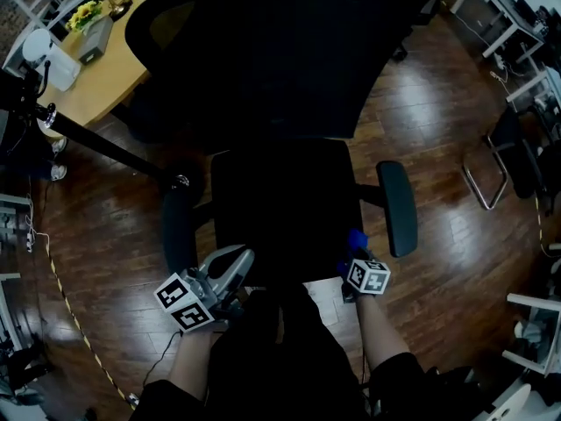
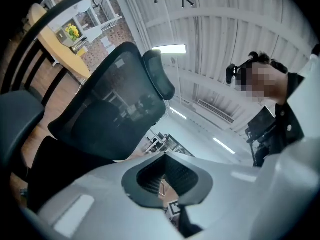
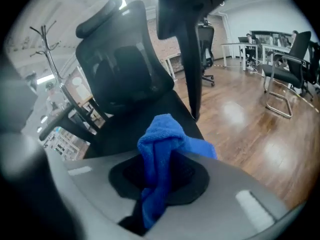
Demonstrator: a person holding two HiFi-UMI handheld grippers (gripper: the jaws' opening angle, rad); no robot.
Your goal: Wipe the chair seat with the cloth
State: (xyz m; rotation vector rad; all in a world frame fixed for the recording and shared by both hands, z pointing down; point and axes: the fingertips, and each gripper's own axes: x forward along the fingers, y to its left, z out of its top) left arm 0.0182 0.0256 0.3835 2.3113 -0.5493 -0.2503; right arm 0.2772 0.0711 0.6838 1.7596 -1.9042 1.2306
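A black office chair fills the middle of the head view, its seat (image 1: 285, 204) between two armrests (image 1: 397, 207). My right gripper (image 1: 354, 246) hovers at the seat's front right corner, shut on a bunched blue cloth (image 1: 356, 237). In the right gripper view the cloth (image 3: 162, 139) sticks up from between the jaws of that gripper (image 3: 167, 159), with the seat (image 3: 127, 129) just beyond. My left gripper (image 1: 241, 258) hangs by the seat's front left corner. Its grey jaws (image 2: 165, 156) meet at the tip with nothing in them, tilted up toward the mesh backrest (image 2: 107, 99).
A wooden table (image 1: 96, 77) with flowers and a box stands at the upper left, and a dark pole (image 1: 96, 143) lies across in front of it. Another chair with a metal frame (image 1: 504, 160) stands at the right. A cable (image 1: 66, 301) runs over the wood floor.
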